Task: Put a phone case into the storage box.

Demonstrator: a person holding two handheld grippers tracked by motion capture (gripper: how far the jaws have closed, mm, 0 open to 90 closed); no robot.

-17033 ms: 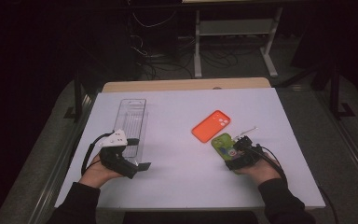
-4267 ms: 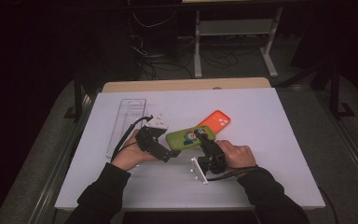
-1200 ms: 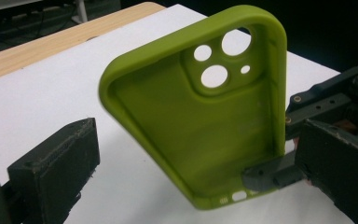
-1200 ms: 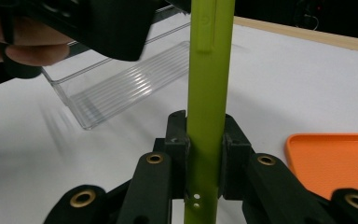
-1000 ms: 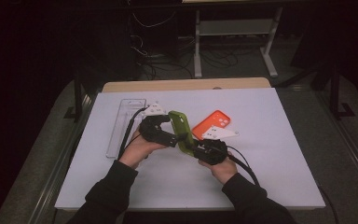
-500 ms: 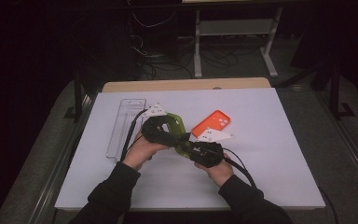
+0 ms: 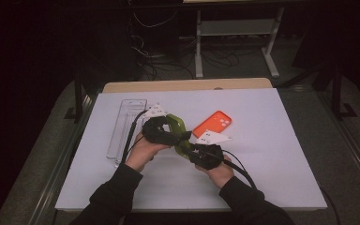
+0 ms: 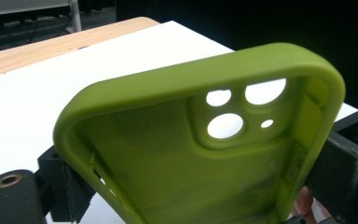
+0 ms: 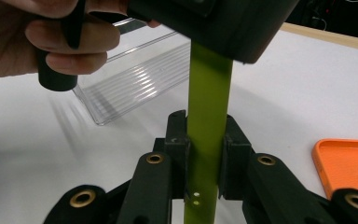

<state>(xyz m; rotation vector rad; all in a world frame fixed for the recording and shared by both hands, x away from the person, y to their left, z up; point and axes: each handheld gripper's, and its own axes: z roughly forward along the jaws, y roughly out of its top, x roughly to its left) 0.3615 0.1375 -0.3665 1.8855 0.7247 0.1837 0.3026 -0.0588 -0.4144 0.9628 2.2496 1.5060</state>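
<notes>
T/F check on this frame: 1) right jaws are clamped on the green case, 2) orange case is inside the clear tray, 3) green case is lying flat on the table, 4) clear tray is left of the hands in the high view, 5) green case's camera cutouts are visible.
1) True. The right gripper has its jaws shut on the thin edge of the green case.
2) False. The orange case lies on the white table, apart from the clear tray.
3) False. The green case is held up off the table between the two grippers.
4) True. The tray sits to the left, beside the left gripper.
5) True. The left gripper view looks into the case's inside and shows its camera holes.
</notes>
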